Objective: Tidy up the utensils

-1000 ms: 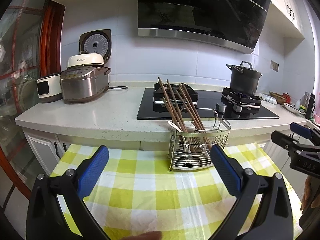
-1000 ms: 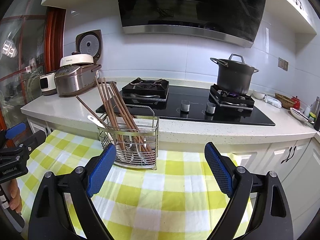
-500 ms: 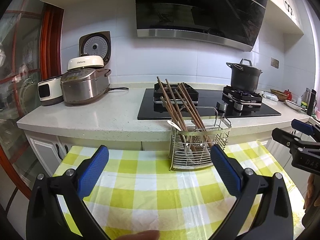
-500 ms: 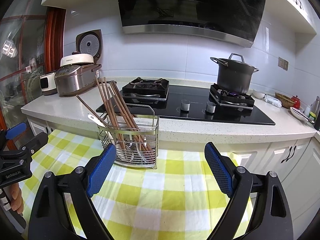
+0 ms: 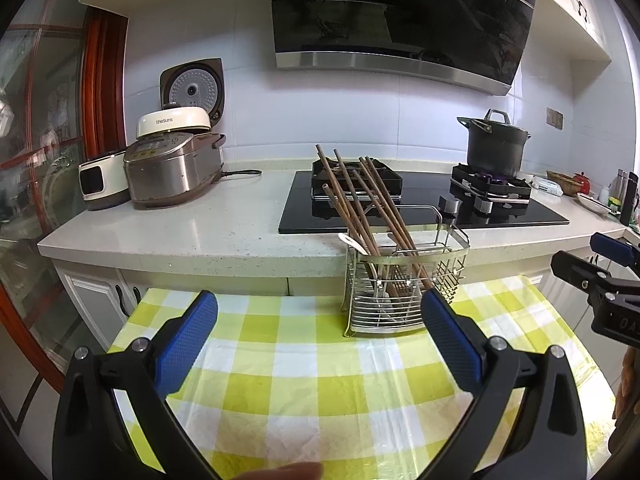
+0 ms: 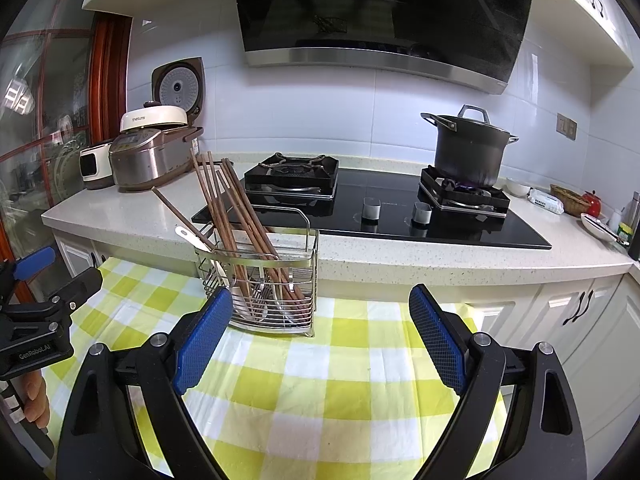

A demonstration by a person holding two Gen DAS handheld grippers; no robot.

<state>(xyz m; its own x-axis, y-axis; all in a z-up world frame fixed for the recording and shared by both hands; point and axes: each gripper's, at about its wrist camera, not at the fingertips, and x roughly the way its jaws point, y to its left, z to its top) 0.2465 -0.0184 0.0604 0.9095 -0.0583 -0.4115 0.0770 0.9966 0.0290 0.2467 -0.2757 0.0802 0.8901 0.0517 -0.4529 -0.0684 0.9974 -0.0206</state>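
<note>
Blue-padded and spread wide, the left hand-held gripper (image 5: 319,340) holds nothing and touches nothing above the yellow-checked cloth (image 5: 280,364) on the table. The right hand-held gripper (image 6: 321,338) is just as wide apart and equally empty. The wire utensil basket (image 6: 264,280) stands ahead of both, just past the left one's right finger and the right one's left finger, with wooden chopsticks (image 6: 236,216) leaning out of it.

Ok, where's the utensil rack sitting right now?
The wire utensil rack stands on the yellow checked tablecloth at the table's far edge against the counter, just ahead of the left tongs' right finger; the right wrist view shows it ahead-left.
</note>
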